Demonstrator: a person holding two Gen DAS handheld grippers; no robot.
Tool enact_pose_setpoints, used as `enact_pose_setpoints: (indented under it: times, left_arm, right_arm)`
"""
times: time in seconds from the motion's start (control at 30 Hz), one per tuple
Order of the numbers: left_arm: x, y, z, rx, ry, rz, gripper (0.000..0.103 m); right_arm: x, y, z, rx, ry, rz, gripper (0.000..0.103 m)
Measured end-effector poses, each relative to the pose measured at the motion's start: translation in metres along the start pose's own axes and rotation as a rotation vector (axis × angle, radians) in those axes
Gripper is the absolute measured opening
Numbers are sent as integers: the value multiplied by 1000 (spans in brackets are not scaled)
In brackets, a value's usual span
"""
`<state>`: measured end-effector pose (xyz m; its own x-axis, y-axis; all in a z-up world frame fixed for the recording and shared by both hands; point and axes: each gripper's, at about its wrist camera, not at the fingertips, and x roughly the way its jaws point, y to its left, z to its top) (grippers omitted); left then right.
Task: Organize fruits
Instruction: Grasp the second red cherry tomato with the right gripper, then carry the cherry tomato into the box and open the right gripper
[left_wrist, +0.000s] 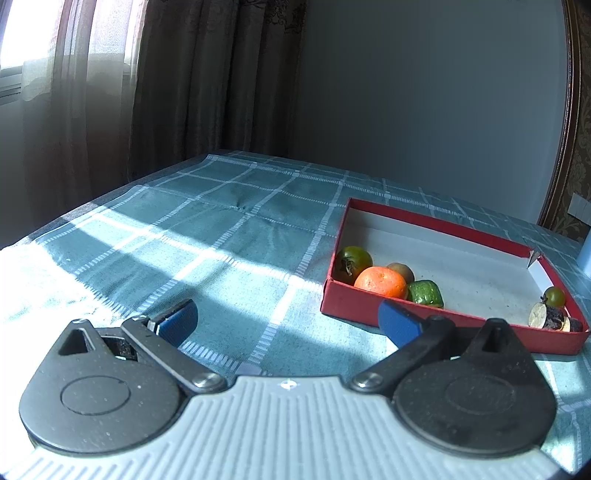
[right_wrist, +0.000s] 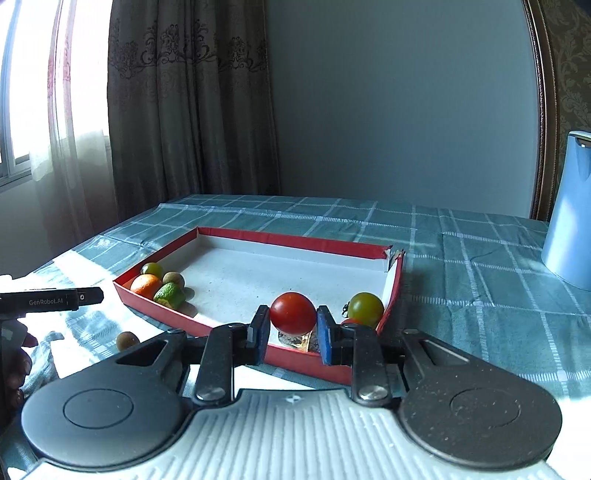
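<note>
Right gripper (right_wrist: 291, 334) pinches red tomato (right_wrist: 292, 313) between both pads, above near edge of red box (right_wrist: 295, 242). Left gripper (left_wrist: 286, 321) wide apart, empty, box at 2 o'clock. Risk: smooth round tomato slips if squeeze loosens; loose kiwi (right_wrist: 127, 340) outside box may roll.

Woven checked tablecloth (left_wrist: 236, 236), matt cardboard box (right_wrist: 258, 236) (glossy red tomato (right_wrist: 292, 313))

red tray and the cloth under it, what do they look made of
Red tray: likely thin cardboard, matte red outside, white inside; its far right corner is torn and creased like paper. Cloth: woven fabric, teal with a pale check, matte, with visible weave, folds and soft wrinkles.
</note>
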<state>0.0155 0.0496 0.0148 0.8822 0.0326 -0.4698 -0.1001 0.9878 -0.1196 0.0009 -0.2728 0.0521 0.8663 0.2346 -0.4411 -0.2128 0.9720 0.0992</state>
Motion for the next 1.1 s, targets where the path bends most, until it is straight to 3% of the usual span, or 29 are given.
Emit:
enact_pose_setpoints:
  times: [0.37,1.1]
  left_arm:
    - [2,-1,0,8,10,10,103]
    - [2,1,0,5,18,19,103]
  right_arm:
    - [63,-17,-2,3,89,-94,26]
    - [69,-21,-14,43,77,-131,26]
